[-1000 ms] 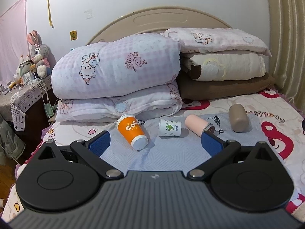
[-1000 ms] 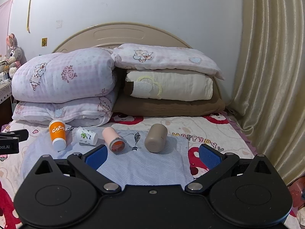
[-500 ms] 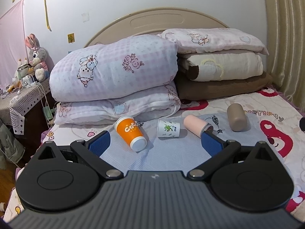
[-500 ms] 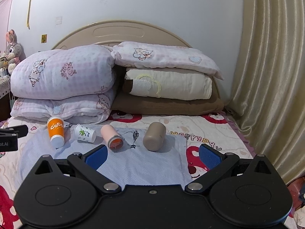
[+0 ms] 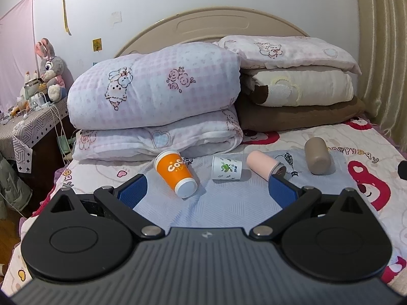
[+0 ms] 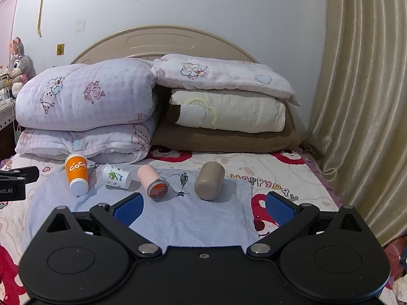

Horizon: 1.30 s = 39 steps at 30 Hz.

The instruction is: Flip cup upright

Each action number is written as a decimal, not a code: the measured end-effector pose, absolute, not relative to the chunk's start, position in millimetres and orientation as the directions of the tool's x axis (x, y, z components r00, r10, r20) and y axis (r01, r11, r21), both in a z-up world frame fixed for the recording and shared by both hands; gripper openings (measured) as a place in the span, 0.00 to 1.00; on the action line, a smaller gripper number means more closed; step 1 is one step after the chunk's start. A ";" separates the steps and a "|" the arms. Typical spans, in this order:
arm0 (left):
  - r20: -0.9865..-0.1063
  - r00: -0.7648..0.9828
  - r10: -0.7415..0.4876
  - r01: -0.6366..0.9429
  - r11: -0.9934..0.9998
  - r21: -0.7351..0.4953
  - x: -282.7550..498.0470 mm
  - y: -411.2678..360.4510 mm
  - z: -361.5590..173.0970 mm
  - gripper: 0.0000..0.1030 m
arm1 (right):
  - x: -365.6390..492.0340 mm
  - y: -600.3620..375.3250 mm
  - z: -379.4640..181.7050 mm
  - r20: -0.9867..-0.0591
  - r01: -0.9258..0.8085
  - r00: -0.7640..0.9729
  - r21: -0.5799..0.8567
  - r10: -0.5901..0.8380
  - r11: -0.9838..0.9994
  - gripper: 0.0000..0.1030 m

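Several cups lie on their sides on a light blue cloth [image 5: 203,208] on the bed. From left: an orange cup [image 5: 175,174] [image 6: 76,176], a small white cup with a green print [image 5: 226,168] [image 6: 116,176], a pink cup [image 5: 264,164] [image 6: 152,181] and a taupe cup [image 5: 316,155] [image 6: 209,183]. My left gripper [image 5: 206,190] is open and empty, short of the orange and white cups. My right gripper [image 6: 203,209] is open and empty, short of the pink and taupe cups.
Folded quilts [image 5: 157,106] and stacked pillows [image 6: 223,106] sit behind the cups against the headboard. A curtain [image 6: 361,101] hangs at the right. A bedside table [image 5: 28,124] with a plush rabbit stands at the left. The left gripper's tip [image 6: 15,180] shows at the right view's left edge.
Both views have shifted slightly; the cups sit a little higher and closer in frame. No cup has moved and both grippers stay open.
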<state>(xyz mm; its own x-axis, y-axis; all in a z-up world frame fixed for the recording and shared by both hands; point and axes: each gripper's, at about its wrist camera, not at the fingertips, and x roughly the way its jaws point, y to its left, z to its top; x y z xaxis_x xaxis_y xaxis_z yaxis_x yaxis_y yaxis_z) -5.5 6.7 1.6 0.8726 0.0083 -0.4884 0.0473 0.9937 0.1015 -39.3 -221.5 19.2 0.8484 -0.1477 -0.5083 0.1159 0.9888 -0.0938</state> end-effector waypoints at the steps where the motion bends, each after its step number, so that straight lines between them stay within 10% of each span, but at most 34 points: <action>1: -0.491 0.871 0.010 0.047 0.994 0.102 -4.9 6.8 1.7 1.00 | -38.5 -221.1 19.1 -0.508 0.114 0.849 -0.096 -0.147 0.989 1.00; 39: -0.517 0.855 -0.053 0.111 0.990 0.082 7.9 11.9 -2.1 1.00 | -35.6 -222.8 13.0 -0.549 0.105 0.826 -0.068 -0.125 0.992 1.00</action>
